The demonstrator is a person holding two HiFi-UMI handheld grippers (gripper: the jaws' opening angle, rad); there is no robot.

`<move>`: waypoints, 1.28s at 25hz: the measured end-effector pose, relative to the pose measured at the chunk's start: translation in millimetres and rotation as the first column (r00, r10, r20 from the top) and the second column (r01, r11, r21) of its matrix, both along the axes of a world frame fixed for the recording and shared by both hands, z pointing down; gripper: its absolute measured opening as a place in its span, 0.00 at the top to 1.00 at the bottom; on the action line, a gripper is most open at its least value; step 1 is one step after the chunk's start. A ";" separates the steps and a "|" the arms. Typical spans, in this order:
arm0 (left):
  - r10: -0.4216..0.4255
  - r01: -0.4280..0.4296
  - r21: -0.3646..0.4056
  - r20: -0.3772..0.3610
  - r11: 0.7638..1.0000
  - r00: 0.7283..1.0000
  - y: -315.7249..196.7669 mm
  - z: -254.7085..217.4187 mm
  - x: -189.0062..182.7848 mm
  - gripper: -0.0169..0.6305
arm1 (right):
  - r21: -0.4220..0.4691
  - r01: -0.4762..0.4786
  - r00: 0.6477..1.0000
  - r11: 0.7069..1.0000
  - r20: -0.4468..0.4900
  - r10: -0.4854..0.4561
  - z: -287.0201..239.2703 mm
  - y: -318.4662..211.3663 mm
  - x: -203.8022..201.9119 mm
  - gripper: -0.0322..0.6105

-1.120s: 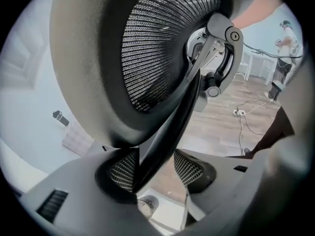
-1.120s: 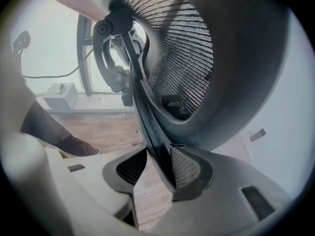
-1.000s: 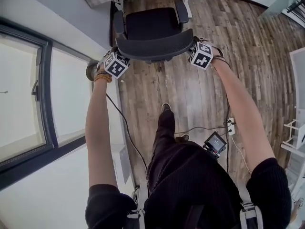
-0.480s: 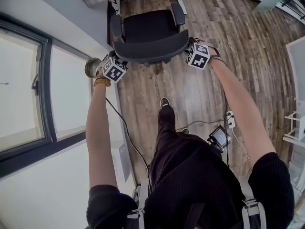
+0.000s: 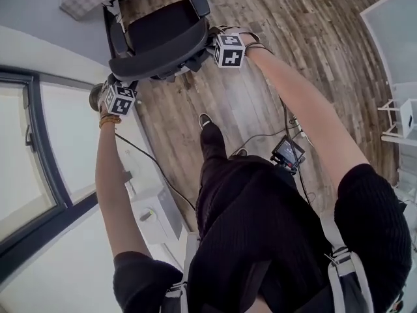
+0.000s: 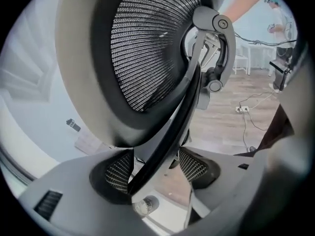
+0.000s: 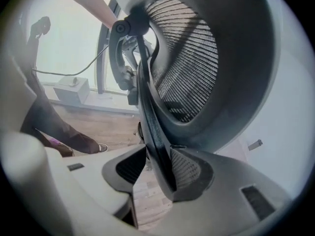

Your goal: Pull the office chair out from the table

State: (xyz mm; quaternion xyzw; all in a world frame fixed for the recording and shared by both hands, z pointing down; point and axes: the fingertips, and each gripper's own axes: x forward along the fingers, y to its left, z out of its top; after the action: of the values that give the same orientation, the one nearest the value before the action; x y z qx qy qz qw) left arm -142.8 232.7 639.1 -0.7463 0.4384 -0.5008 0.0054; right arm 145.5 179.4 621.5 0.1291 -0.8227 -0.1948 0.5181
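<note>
The black office chair (image 5: pixel 159 25) stands at the top left of the head view, its curved mesh backrest (image 5: pixel 156 54) towards me. My left gripper (image 5: pixel 117 82) is at the backrest's left end. In the left gripper view the backrest's black rim (image 6: pixel 167 127) runs between the jaws of my left gripper (image 6: pixel 157 168). Those jaws are opening: the rim leans on the left pad (image 6: pixel 118 173) and the right one stands off it. My right gripper (image 5: pixel 210 47) is at the backrest's right end. There my right gripper (image 7: pixel 157 168) is shut on the rim (image 7: pixel 152 127).
A pale table edge (image 5: pixel 81 2) lies just behind the chair at the top left. A window wall (image 5: pixel 26 142) runs along the left, with a white box (image 5: pixel 156 217) and a cable at its foot. My foot (image 5: pixel 207 126), a small screen device (image 5: pixel 288 154) and a white rack (image 5: pixel 401 126) are on the wood floor.
The chair has come away from the table and turned, now sitting further up and left in the head view. Both grippers moved with the backrest's ends.
</note>
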 end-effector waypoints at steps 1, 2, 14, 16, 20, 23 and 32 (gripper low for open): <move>-0.009 0.009 0.015 -0.010 1.000 1.000 2.9 -0.6 -0.6 0.50 | -0.001 0.007 1.000 1.000 0.012 -0.007 -0.5 3.2 1.9 0.70; -0.022 0.022 0.032 -0.024 0.999 0.999 5.4 -2.3 -3.7 0.48 | -0.001 0.007 0.999 1.000 0.031 -0.007 -2.3 5.2 3.4 0.70; -0.049 0.149 0.363 -0.271 0.920 0.961 92.6 -98.7 13.9 0.47 | 0.086 -0.119 0.838 0.989 0.543 0.054 -125.6 66.9 20.8 0.68; -0.033 0.187 0.434 -0.338 0.881 0.940 110.4 -129.3 37.2 0.47 | 0.084 -0.153 0.759 0.985 0.648 0.063 -159.7 93.1 19.5 0.68; -0.004 0.313 0.518 -0.512 0.797 0.859 139.1 -193.3 94.7 0.54 | 0.044 -0.238 0.505 0.970 0.859 0.085 -237.9 135.4 25.9 0.69; 0.000 0.401 0.532 -0.603 0.746 0.798 152.5 -224.0 125.1 0.58 | 0.011 -0.281 0.366 0.960 0.926 0.097 -271.6 159.1 22.8 0.69; -0.043 0.540 0.522 -0.692 0.661 0.721 167.8 -246.6 155.9 0.65 | -0.060 -0.327 0.270 0.943 0.950 0.154 -263.5 205.0 -16.6 0.72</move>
State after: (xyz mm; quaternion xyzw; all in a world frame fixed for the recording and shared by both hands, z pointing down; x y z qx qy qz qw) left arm 13.1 400.4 392.5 -0.7222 0.6896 -0.0144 0.0526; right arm 128.9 384.4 357.9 0.3795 -0.9218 -0.0613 -0.0501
